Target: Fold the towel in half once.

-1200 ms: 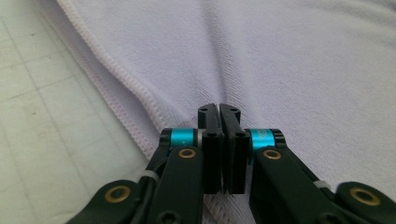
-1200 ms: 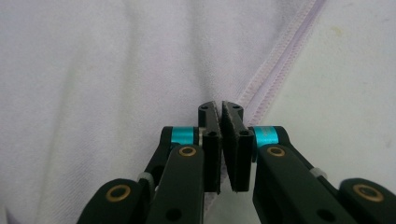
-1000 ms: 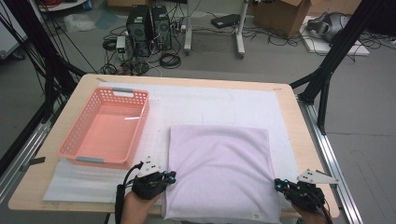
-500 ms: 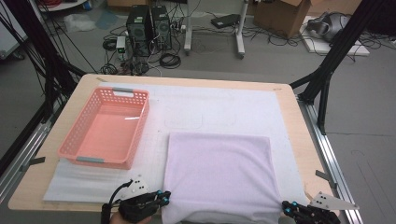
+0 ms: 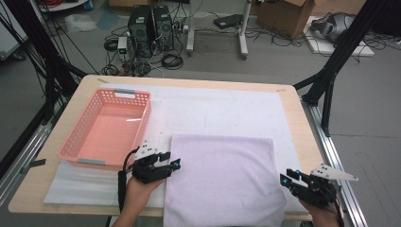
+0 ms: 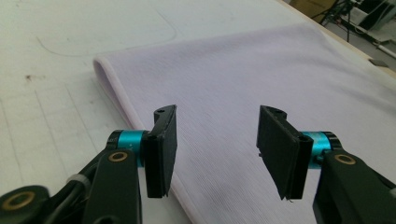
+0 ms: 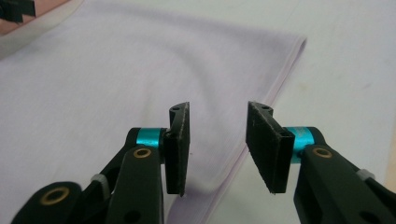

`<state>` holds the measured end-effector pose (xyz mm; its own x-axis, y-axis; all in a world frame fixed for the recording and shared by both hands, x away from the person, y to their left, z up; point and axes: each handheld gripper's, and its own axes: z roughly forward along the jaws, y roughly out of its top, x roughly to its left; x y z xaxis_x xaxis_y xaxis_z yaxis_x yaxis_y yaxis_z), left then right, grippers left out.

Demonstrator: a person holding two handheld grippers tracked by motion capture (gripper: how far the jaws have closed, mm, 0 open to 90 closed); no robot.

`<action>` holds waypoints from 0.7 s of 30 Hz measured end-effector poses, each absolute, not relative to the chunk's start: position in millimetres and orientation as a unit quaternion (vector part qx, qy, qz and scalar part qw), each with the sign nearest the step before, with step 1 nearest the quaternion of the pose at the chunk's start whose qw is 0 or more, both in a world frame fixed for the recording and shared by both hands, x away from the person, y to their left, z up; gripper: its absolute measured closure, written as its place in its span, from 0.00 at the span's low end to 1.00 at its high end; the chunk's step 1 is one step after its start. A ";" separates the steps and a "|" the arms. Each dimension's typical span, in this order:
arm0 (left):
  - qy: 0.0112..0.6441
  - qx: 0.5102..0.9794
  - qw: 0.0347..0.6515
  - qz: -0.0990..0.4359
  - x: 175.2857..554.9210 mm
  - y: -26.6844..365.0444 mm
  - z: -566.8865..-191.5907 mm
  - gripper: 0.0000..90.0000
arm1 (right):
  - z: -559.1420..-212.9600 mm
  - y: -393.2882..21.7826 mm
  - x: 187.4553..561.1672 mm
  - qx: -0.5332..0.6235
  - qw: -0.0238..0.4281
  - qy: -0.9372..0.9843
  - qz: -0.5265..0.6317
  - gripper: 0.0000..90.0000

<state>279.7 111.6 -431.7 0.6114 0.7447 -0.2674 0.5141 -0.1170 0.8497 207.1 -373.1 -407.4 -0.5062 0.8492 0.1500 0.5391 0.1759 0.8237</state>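
A lavender cloth (image 5: 222, 179) lies folded flat on the white mat (image 5: 227, 109), its near end reaching past the table's front edge. My left gripper (image 5: 173, 166) hovers at the cloth's left edge. Its jaws have just been opening, and in the left gripper view the left gripper (image 6: 215, 135) stands open over the cloth (image 6: 261, 70) with nothing between the pads. My right gripper (image 5: 287, 178) sits at the cloth's right edge. It too has just been opening, and the right gripper (image 7: 218, 135) is open above the cloth's folded edge (image 7: 261, 116), holding nothing.
A pink plastic basket (image 5: 106, 127) stands on the table's left side, close behind my left hand. The wooden table edge (image 5: 309, 142) runs along the right. Cables, computer towers and a cardboard box are on the floor beyond the table.
Both grippers were shut at the cloth's near corners and drew it slightly toward the front edge. Now both have opened, let go of the cloth and moved up the frame.
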 end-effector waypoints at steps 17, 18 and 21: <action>0.489 0.736 0.447 0.138 332.6 104.1 -451.4 0.47 | -442.3 -362.0 307.5 0.498 0.184 0.765 0.365 0.49; 0.490 0.737 0.444 0.139 333.9 102.7 -452.9 0.47 | -443.7 -361.8 309.9 0.503 0.181 0.764 0.361 0.49; 0.497 0.734 0.441 0.142 334.9 101.9 -453.2 0.50 | -446.3 -363.1 314.7 0.507 0.180 0.762 0.361 0.49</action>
